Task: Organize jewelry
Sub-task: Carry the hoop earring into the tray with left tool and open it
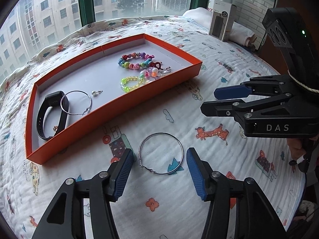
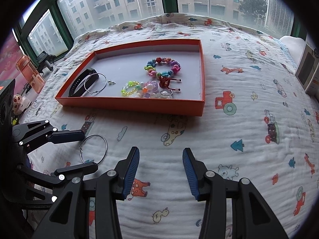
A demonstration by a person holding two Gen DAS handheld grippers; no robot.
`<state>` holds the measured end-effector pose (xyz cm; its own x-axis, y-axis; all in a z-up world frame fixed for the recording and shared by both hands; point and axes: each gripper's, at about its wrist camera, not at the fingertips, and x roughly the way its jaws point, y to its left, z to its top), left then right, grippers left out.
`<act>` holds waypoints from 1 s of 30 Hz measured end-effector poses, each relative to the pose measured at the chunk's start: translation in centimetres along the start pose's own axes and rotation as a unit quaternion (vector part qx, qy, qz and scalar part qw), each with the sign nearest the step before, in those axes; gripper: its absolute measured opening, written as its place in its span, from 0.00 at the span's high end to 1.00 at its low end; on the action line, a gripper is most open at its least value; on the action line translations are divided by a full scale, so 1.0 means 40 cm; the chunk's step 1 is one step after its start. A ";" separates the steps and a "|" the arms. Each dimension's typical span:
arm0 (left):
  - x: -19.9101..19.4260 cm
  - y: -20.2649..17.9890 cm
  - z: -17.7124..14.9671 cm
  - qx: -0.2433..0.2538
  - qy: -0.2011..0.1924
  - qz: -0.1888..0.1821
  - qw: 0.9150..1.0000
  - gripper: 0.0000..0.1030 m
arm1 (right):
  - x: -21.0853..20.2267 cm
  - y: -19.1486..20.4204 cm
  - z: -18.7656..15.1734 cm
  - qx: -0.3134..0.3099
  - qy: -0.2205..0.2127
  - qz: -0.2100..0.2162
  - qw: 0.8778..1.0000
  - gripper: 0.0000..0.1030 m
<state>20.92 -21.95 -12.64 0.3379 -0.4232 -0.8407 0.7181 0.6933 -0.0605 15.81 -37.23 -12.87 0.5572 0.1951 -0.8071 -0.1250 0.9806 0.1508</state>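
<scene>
Both jaws stand wide and hold nothing: the left gripper (image 1: 159, 174) straddles a loose hoop earring (image 1: 161, 153) with a blue pad on either side of it and apart from it, while the right gripper (image 2: 161, 172) hovers over bare printed quilt (image 2: 249, 131) off to the side. That hoop is a thin silver ring of wire with a small clasp at its lower left, lying flat on the quilt just in front of the orange tray (image 1: 111, 107). Inside the shallow tray, on its pale grey floor, a matching hoop (image 1: 76, 103) lies partly over a black smart band (image 1: 51, 114), with a pearl stud (image 1: 94, 93) just beside them. Toward the tray's other end sits a bracelet of multicoloured beads (image 1: 134, 60), a smaller yellow-green bead bracelet (image 1: 130, 83), a cluster of clear pastel beads, a red knotted cord piece (image 1: 157, 64) and a silver ring (image 1: 165, 71). Around the tray the quilt shows cartoon cars, giraffes and trees. A grey carton (image 1: 222, 22) stands at the bed's far corner, below a green-framed window (image 1: 85, 2).
</scene>
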 end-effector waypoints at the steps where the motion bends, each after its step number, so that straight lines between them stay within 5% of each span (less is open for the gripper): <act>1: 0.002 -0.005 0.000 0.007 0.000 0.004 1.000 0.43 | 0.000 0.000 -0.001 0.000 0.000 0.001 1.000 0.52; 14: 0.004 -0.007 -0.003 0.011 -0.011 0.006 1.000 0.50 | -0.013 0.010 -0.012 -0.007 -0.002 0.005 1.000 0.52; 30: -0.135 0.117 0.056 -0.089 -0.082 0.013 0.993 0.50 | -0.051 0.038 0.037 -0.027 -0.023 0.012 0.999 0.52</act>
<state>23.82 -17.73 -7.16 0.4592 -0.4826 -0.7458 0.5941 0.7910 -0.1460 15.69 -36.10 -10.13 0.5899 0.2212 -0.7766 -0.1827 0.9734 0.1385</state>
